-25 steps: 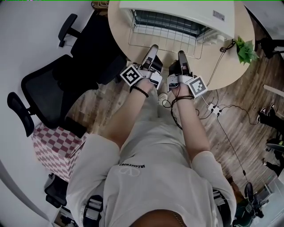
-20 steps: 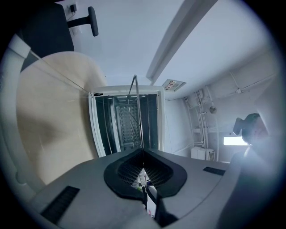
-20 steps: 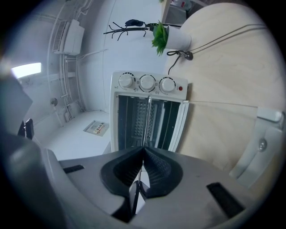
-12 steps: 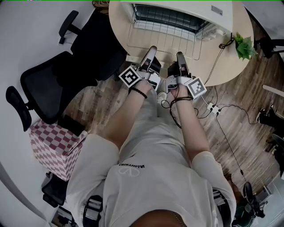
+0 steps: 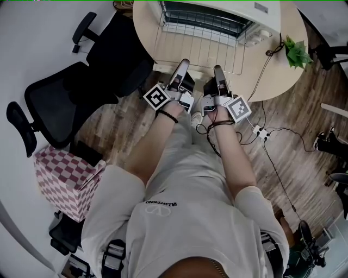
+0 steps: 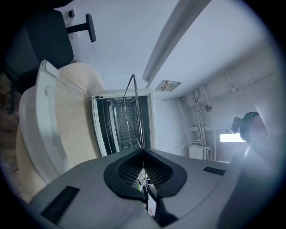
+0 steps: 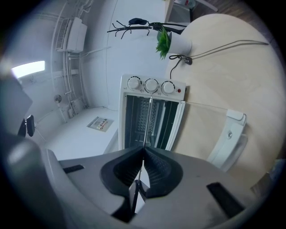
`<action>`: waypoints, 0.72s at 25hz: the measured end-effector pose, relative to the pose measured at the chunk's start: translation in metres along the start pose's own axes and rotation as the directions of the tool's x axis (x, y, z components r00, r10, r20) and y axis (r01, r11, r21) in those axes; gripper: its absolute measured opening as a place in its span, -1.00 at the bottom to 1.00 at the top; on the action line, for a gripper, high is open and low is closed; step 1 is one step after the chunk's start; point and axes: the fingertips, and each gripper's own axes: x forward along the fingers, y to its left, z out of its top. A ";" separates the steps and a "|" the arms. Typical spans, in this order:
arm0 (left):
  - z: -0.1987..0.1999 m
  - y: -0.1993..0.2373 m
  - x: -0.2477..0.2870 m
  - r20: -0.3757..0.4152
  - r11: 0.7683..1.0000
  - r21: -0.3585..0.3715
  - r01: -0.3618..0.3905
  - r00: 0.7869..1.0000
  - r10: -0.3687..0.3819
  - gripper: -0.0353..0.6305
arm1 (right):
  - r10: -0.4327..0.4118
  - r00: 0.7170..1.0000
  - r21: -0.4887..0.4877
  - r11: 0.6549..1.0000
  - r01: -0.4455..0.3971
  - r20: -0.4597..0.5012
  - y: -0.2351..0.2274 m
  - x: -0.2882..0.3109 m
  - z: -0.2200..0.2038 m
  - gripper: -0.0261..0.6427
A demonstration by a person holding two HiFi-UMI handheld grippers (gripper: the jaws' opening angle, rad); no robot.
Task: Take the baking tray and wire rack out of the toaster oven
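**Wire rack clamped at its front edge by both grippers**

The wire rack (image 5: 200, 50) is being held partly out of the toaster oven (image 5: 217, 11). Its front part is lying above the pale round counter (image 5: 144, 32) and its rear part is sitting inside the open oven mouth. Its front edge is being gripped by the left gripper (image 5: 183, 63) and the right gripper (image 5: 218, 69), which are lying side by side, near each other, at the counter's near edge.

In the left gripper view, the fingers (image 6: 123, 172) are being pressed together on the rack, which is seen edge-on there as a thin wire rising toward the dark oven cavity. The oven's open door (image 6: 42, 116) is being shown to the left of that cavity. In the right gripper view, the right gripper's fingers (image 7: 163, 172) are likewise being closed on a thin wire of the rack, below the oven's three knobs (image 7: 151, 85).

A small green plant (image 5: 296, 54) is standing on the counter's right side, and a cable is running past it. A black office chair (image 5: 60, 98) is standing to the left of the counter, a checked box (image 5: 65, 182) nearer the person, and a power strip (image 5: 261, 133) is lying on the wooden floor (image 5: 304, 108) at the right.
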 end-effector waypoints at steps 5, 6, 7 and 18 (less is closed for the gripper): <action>-0.003 -0.011 -0.011 -0.002 1.000 0.024 0.016 1.000 -0.016 -0.88 | 0.022 1.000 -0.009 1.000 -0.022 -0.022 0.011 -0.010 -0.005 -0.89; -0.004 -0.014 -0.014 -0.001 1.000 0.026 0.017 1.000 -0.017 -0.88 | 0.028 0.999 -0.009 1.000 -0.028 -0.029 0.013 -0.013 -0.007 -0.89; -0.004 -0.017 -0.017 0.001 0.999 0.028 0.018 1.000 -0.018 -0.88 | 0.033 0.999 -0.008 0.999 -0.033 -0.036 0.015 -0.015 -0.009 -0.89; -0.006 -0.064 -0.037 -0.024 0.995 0.072 0.063 0.998 -0.061 -0.88 | 0.084 0.993 -0.017 0.996 -0.086 -0.084 0.054 -0.042 -0.024 -0.88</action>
